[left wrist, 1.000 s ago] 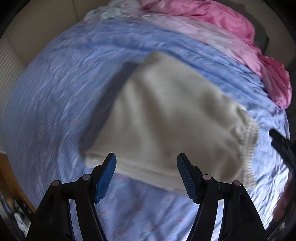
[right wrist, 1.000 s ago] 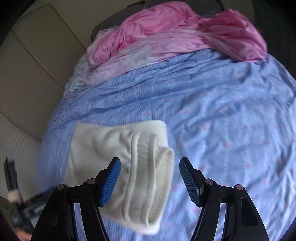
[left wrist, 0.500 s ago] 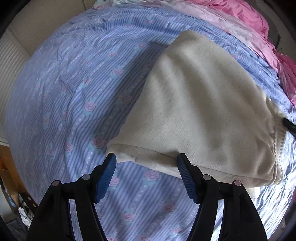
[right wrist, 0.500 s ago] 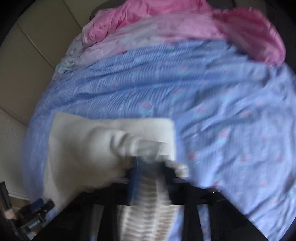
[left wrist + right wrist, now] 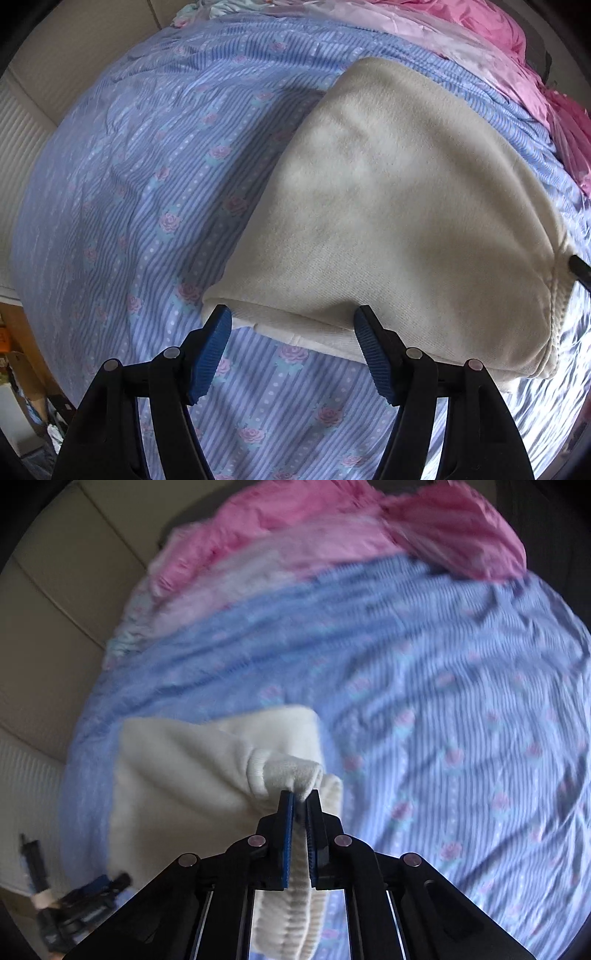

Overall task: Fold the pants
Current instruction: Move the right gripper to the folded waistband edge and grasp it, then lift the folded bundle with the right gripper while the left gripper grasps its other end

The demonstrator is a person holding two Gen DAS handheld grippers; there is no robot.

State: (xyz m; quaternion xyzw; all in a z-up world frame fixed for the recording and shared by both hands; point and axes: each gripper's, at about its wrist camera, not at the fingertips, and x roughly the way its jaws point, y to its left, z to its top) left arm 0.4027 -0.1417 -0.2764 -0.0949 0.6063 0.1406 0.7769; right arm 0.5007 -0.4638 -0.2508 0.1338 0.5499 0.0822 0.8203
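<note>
Cream fleece pants (image 5: 388,206) lie folded on a blue striped bedsheet (image 5: 155,177). My left gripper (image 5: 291,318) stands open just above the sheet, its blue pads on either side of the pants' near folded edge without pressing on it. In the right wrist view my right gripper (image 5: 300,794) is shut on the ribbed waistband (image 5: 291,775) of the pants (image 5: 184,775), and the cloth bunches up at its tips. The right gripper's tip (image 5: 580,267) shows at the waistband end in the left wrist view. The left gripper (image 5: 85,890) shows small and blurred beyond the pants' far end.
A pink duvet (image 5: 332,528) lies heaped along the far side of the bed. A beige wall (image 5: 55,627) and a white ribbed panel (image 5: 18,125) run along the left. Floor clutter (image 5: 22,398) shows past the bed's edge. Bare sheet (image 5: 480,738) spreads to the right.
My right gripper has shut on the waistband and the cloth now bunches at it. My left gripper has sunk closer to the pants' near edge, still open.
</note>
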